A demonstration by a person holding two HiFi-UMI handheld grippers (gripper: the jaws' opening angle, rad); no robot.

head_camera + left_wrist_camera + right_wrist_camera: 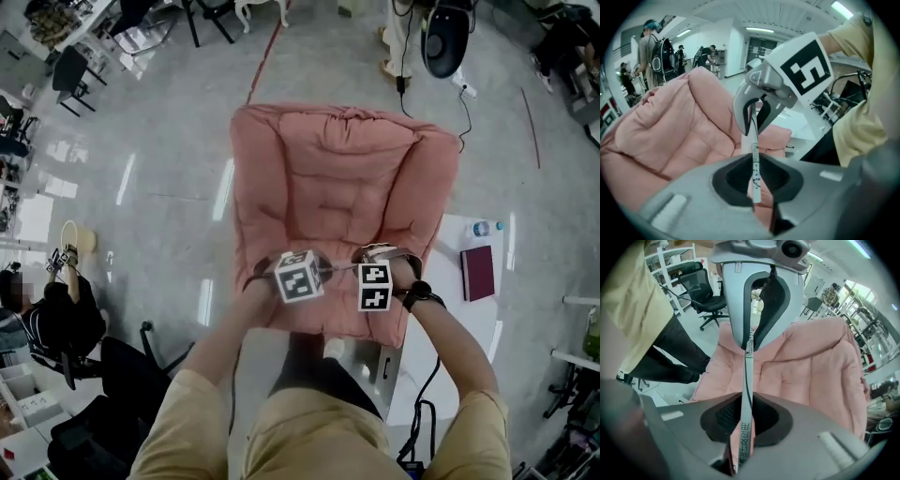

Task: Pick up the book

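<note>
A dark red book [478, 272] lies on a white table [466, 323] to my right, away from both grippers. I hold up a big pink quilted cushion [342, 178] by its near edge. My left gripper [323, 269] and my right gripper [361, 261] face each other close together. A white printed label strip [746, 380] of the cushion runs between them. In the left gripper view the left gripper [757, 201] is shut on the strip and pink fabric. In the right gripper view the right gripper [739, 456] pinches the same strip.
A small water bottle [481, 228] stands on the table behind the book. A person [56, 314] sits at the left beside black office chairs [127, 370]. A black fan base [445, 37] and cables lie on the grey floor beyond the cushion.
</note>
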